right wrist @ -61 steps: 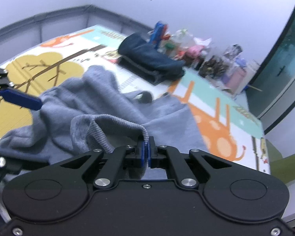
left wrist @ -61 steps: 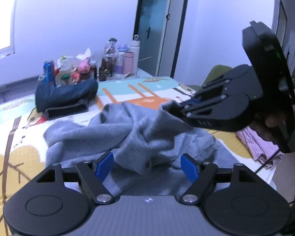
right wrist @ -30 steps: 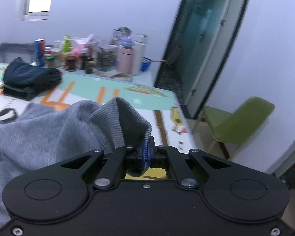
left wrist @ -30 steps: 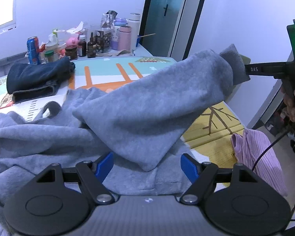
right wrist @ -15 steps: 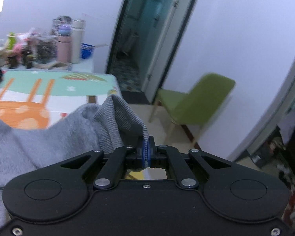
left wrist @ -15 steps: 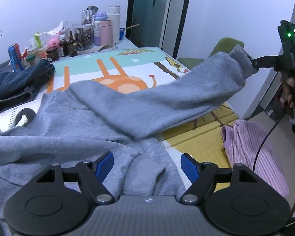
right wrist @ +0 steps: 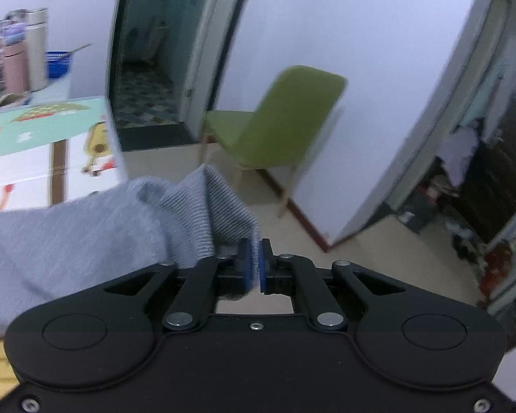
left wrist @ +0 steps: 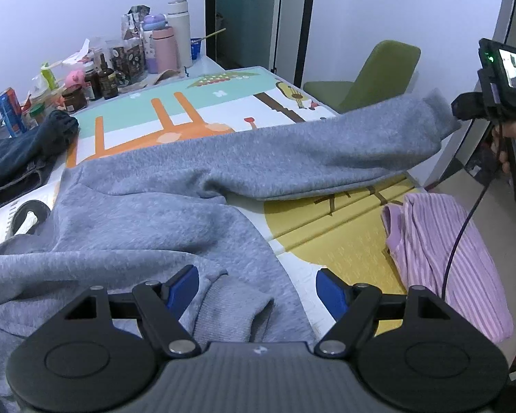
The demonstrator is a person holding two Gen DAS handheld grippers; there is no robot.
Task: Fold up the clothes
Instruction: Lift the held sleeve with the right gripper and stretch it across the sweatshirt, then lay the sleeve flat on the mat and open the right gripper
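Fingers, left [left wrist: 258,289]: held wide apart, low over the sweatshirt [left wrist: 148,227]; nothing is gripped, though a ribbed cuff [left wrist: 230,306] is seen lying between them.
Fingers, right [right wrist: 253,265]: the ribbed end of a sleeve [right wrist: 220,203] is pinched between the blue pads; their hold has just been slackened a little, yet cloth is still clamped.
Sweatshirt: grey, spread rumpled over the near part of the table [left wrist: 326,241]; one sleeve [left wrist: 326,158] is drawn out taut past the table's right edge.
Striped top [left wrist: 443,254]: draped over the table's right edge.
Jeans [left wrist: 20,158]: bundled at the far left.
Bottles [left wrist: 137,51]: crowded along the far edge.
Chair [right wrist: 275,127]: green, set beyond the table.
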